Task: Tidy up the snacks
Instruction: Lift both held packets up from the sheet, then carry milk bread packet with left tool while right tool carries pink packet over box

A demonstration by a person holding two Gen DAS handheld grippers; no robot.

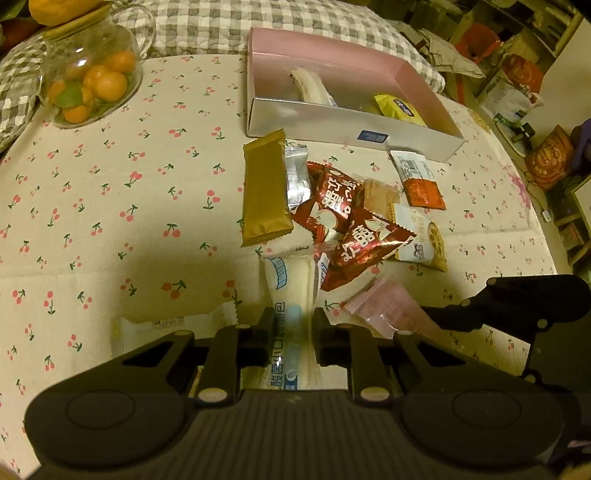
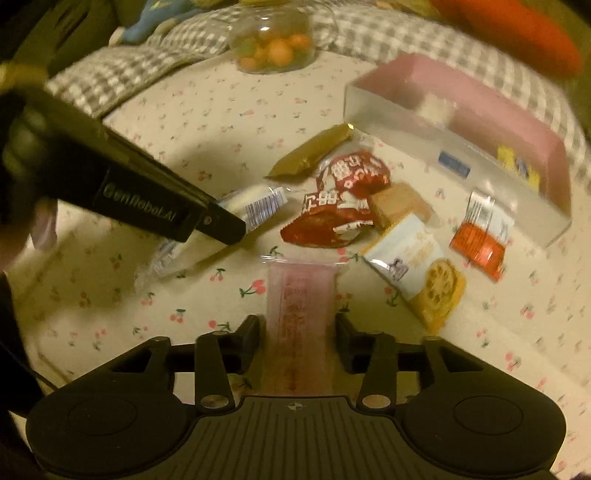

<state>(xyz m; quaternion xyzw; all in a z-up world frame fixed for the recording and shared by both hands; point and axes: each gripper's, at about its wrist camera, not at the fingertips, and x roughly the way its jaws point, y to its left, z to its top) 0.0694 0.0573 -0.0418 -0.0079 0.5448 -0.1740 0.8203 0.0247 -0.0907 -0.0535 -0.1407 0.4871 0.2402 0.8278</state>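
My left gripper (image 1: 293, 328) is shut on a white and blue snack packet (image 1: 291, 280), whose far end points at the snack pile. My right gripper (image 2: 297, 332) holds a pink packet (image 2: 299, 295) between its fingers, just above the cloth. The pile holds a gold bar (image 1: 264, 192), two red packets (image 1: 332, 199), a white and yellow packet (image 1: 421, 236) and an orange packet (image 1: 421, 184). The pink box (image 1: 354, 122) stands behind the pile with a white packet (image 1: 310, 85) and a yellow packet (image 1: 399, 109) inside.
A glass jar of oranges (image 1: 92, 70) stands at the far left on the cherry-print cloth (image 1: 110, 184). Another white packet (image 1: 173, 325) lies left of my left gripper. A checked cushion (image 1: 221, 26) borders the far edge. Clutter lies beyond the table's right edge.
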